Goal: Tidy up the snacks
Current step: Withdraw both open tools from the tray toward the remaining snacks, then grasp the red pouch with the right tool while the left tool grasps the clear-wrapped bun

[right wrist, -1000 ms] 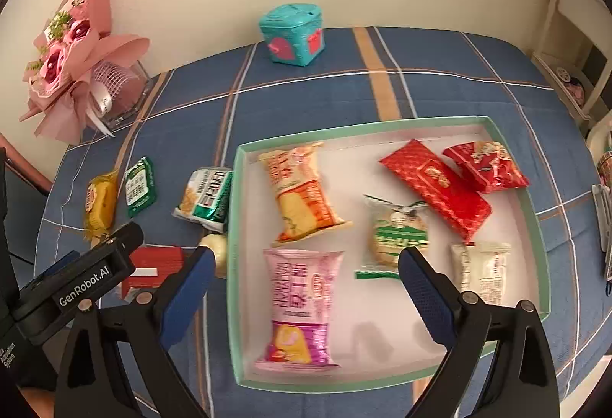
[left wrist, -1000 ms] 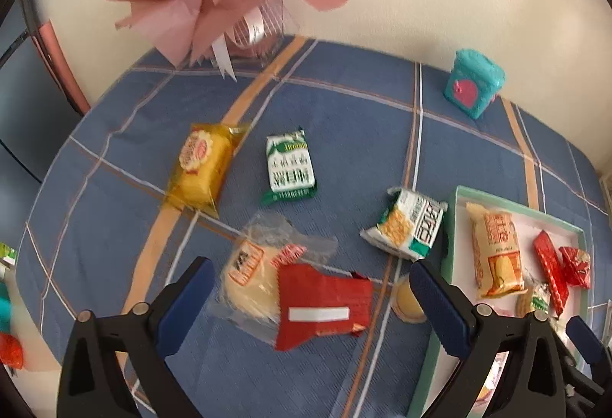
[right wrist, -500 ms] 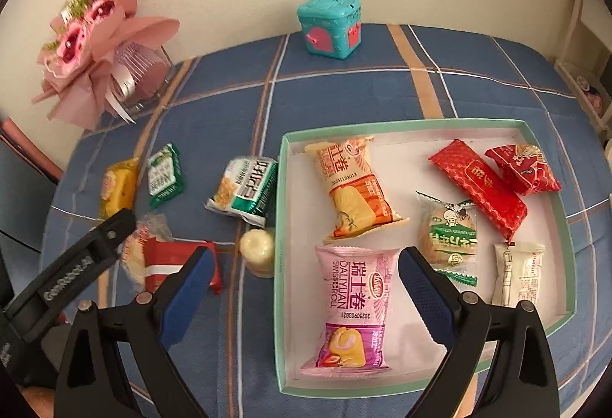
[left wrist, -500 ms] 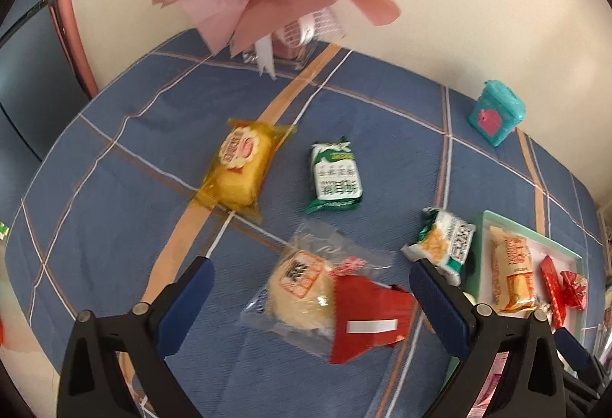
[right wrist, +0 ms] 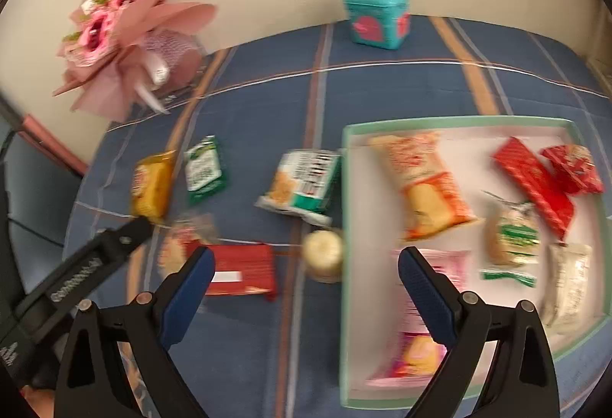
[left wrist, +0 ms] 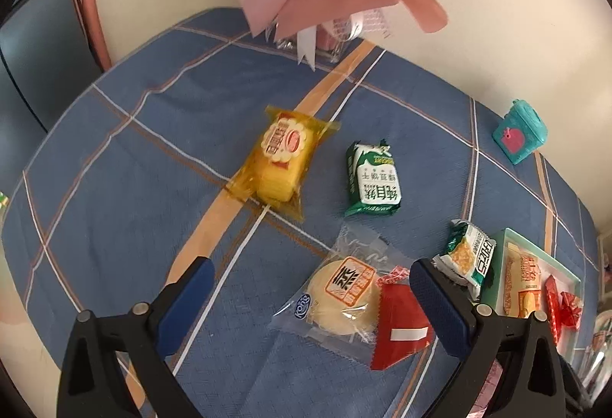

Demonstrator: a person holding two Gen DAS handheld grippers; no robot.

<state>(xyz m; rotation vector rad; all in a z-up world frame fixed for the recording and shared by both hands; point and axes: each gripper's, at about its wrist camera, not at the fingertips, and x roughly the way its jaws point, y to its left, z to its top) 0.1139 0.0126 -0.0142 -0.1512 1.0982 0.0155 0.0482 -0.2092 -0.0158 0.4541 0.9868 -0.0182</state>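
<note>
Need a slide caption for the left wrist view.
Open left gripper above a clear-wrapped bun overlapping a red packet; yellow cake and green packet lie beyond.

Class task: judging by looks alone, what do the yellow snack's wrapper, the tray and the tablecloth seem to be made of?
Yellow snack wrapper: glossy see-through plastic film, seemingly; the cake shows through and the crimped ends shine.
Tray: probably matte card or thin plastic; flat mint walls, white floor, no glare.
Tablecloth: woven fabric, matte, with a fine weave texture and printed or woven plaid lines.

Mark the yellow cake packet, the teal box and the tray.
yellow cake packet (left wrist: 281, 159), left wrist view, label centre
teal box (right wrist: 376, 18), right wrist view, front face
tray (right wrist: 459, 120), right wrist view, far rim
</note>
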